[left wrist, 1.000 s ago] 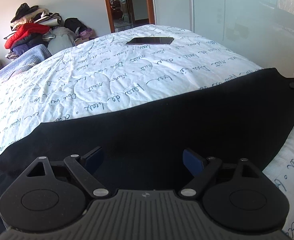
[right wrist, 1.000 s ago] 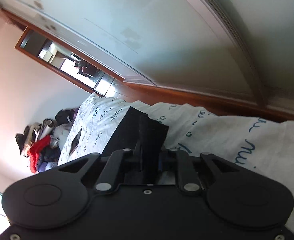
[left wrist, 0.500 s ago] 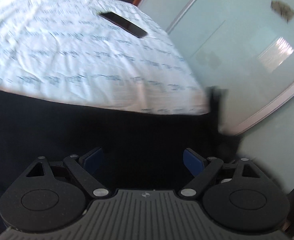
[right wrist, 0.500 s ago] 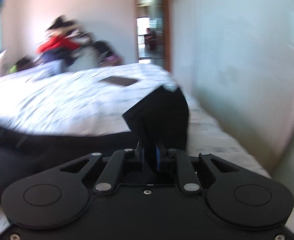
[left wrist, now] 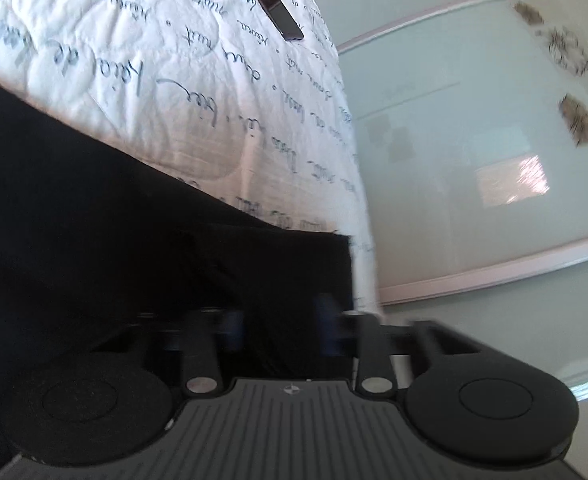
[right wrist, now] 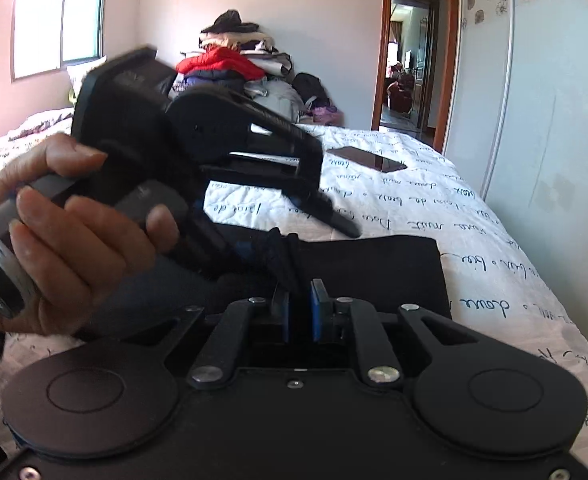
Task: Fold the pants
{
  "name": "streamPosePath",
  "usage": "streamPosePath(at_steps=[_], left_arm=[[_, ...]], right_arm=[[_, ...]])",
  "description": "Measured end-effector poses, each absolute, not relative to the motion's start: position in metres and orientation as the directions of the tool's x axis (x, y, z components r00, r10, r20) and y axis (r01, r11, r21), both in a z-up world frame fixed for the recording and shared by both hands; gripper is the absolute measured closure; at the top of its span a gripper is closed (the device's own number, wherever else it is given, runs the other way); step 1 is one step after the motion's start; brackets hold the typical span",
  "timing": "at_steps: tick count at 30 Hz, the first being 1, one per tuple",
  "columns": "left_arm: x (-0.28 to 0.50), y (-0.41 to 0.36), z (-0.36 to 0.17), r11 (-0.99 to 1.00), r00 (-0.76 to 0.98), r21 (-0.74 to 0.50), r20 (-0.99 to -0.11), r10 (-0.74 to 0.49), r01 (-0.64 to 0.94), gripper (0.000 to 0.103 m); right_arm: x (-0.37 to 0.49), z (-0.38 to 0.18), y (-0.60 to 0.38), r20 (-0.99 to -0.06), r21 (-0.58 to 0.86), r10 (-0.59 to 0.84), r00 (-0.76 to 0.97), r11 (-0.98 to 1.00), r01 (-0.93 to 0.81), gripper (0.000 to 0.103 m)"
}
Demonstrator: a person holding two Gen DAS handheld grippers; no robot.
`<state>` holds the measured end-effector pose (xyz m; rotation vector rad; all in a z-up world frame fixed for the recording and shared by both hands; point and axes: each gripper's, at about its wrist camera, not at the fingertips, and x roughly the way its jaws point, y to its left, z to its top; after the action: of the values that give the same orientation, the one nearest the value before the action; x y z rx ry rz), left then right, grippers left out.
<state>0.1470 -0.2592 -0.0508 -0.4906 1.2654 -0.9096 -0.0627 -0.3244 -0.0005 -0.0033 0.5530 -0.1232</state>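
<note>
Now the left gripper (left wrist: 280, 326), apparently half-closed around the pants (left wrist: 94, 220), has swung in beside the right gripper (right wrist: 299, 304), clamped on a bunched edge: fold underway.

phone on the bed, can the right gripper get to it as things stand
Probably not yet. The right gripper has its jaws pinched on the pants, and the left gripper sits partly across the line to the phone.

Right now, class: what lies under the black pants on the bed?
The black pants lie on a white bedspread printed with handwriting. It shows around their edges; whatever sits directly beneath the fabric is covered.
</note>
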Motion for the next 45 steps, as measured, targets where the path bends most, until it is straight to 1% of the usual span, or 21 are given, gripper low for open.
streamPosePath(at_steps=[2,3,4,9,13,15,20,22,24,26,28,31,36,37,38,39,40,42,43,44,45], left_arm=[[0.142,-0.249,-0.046,0.611,0.091,-0.703,-0.626,-0.774,0.364,0.099],[0.138,-0.244,-0.043,0.623,0.123,-0.678,-0.632,-0.765,0.391,0.100],[0.135,-0.239,-0.038,0.636,0.154,-0.650,-0.638,-0.754,0.416,0.100],[0.113,-0.207,-0.011,0.721,0.366,-0.397,-0.663,-0.653,0.568,0.099],[0.114,-0.185,-0.008,0.780,0.459,-0.263,-0.685,-0.566,0.568,0.099],[0.120,-0.174,-0.010,0.798,0.471,-0.256,-0.695,-0.544,0.545,0.099],[0.131,-0.166,-0.017,0.811,0.477,-0.251,-0.703,-0.528,0.528,0.099],[0.130,-0.168,-0.016,0.810,0.489,-0.226,-0.700,-0.521,0.540,0.098],[0.130,-0.172,-0.016,0.815,0.519,-0.163,-0.698,-0.494,0.557,0.094],[0.133,-0.174,-0.020,0.829,0.530,-0.116,-0.718,-0.451,0.548,0.092],[0.137,-0.171,-0.024,0.836,0.515,-0.130,-0.734,-0.443,0.534,0.092],[0.137,-0.168,-0.026,0.843,0.528,-0.115,-0.733,-0.429,0.525,0.092],[0.130,-0.171,-0.025,0.846,0.565,-0.055,-0.721,-0.401,0.530,0.092],[0.131,-0.172,-0.026,0.848,0.561,-0.045,-0.730,-0.389,0.529,0.090],[0.133,-0.172,-0.028,0.859,0.561,-0.030,-0.745,-0.360,0.512,0.081],[0.134,-0.170,-0.026,0.869,0.568,-0.023,-0.748,-0.344,0.495,0.069],[0.133,-0.165,-0.022,0.882,0.589,-0.012,-0.740,-0.324,0.471,0.063],[0.128,-0.153,-0.007,0.920,0.685,0.054,-0.685,-0.250,0.389,0.051],[0.125,-0.146,0.003,0.933,0.735,0.088,-0.644,-0.213,0.348,0.048],[0.125,-0.138,0.014,0.943,0.772,0.109,-0.608,-0.188,0.315,0.037],[0.125,-0.131,0.024,0.949,0.795,0.120,-0.582,-0.172,0.292,0.023]], right_arm=[[-0.060,-0.004,-0.317,-0.529,-0.048,-0.111,0.842,0.994,0.101,0.091],[-0.059,-0.004,-0.315,-0.530,-0.044,-0.100,0.842,0.995,0.091,0.091],[-0.058,-0.004,-0.311,-0.531,-0.037,-0.083,0.843,0.996,0.075,0.091],[-0.051,-0.001,-0.283,-0.522,-0.009,0.028,0.852,0.999,-0.039,0.091],[-0.038,-0.010,-0.256,-0.536,0.020,0.124,0.835,0.991,-0.135,0.091],[-0.033,-0.013,-0.245,-0.542,0.016,0.146,0.828,0.986,-0.164,0.091],[-0.027,-0.017,-0.229,-0.547,-0.047,0.116,0.829,0.985,-0.168,0.091],[-0.025,-0.016,-0.230,-0.549,-0.044,0.115,0.828,0.985,-0.166,0.091],[-0.027,-0.016,-0.225,-0.553,-0.044,0.117,0.825,0.985,-0.169,0.091],[-0.025,-0.018,-0.222,-0.563,-0.046,0.118,0.818,0.984,-0.173,0.091],[-0.023,-0.018,-0.218,-0.578,-0.047,0.117,0.808,0.983,-0.177,0.091],[-0.025,-0.017,-0.218,-0.578,-0.050,0.122,0.807,0.982,-0.184,0.091],[-0.026,-0.018,-0.218,-0.580,-0.052,0.136,0.803,0.978,-0.203,0.091],[-0.024,-0.021,-0.218,-0.586,-0.056,0.135,0.799,0.977,-0.207,0.091],[-0.022,-0.021,-0.219,-0.588,-0.055,0.138,0.797,0.976,-0.210,0.091],[-0.023,-0.020,-0.219,-0.589,-0.055,0.141,0.796,0.975,-0.214,0.091],[-0.025,-0.019,-0.220,-0.588,-0.053,0.146,0.795,0.974,-0.219,0.091],[-0.029,-0.017,-0.223,-0.590,-0.027,0.176,0.788,0.971,-0.237,0.091],[-0.031,-0.016,-0.224,-0.592,-0.005,0.201,0.780,0.967,-0.253,0.091],[-0.032,-0.015,-0.225,-0.594,0.013,0.221,0.774,0.964,-0.266,0.091],[-0.034,-0.015,-0.225,-0.596,0.020,0.234,0.768,0.960,-0.278,0.091]])
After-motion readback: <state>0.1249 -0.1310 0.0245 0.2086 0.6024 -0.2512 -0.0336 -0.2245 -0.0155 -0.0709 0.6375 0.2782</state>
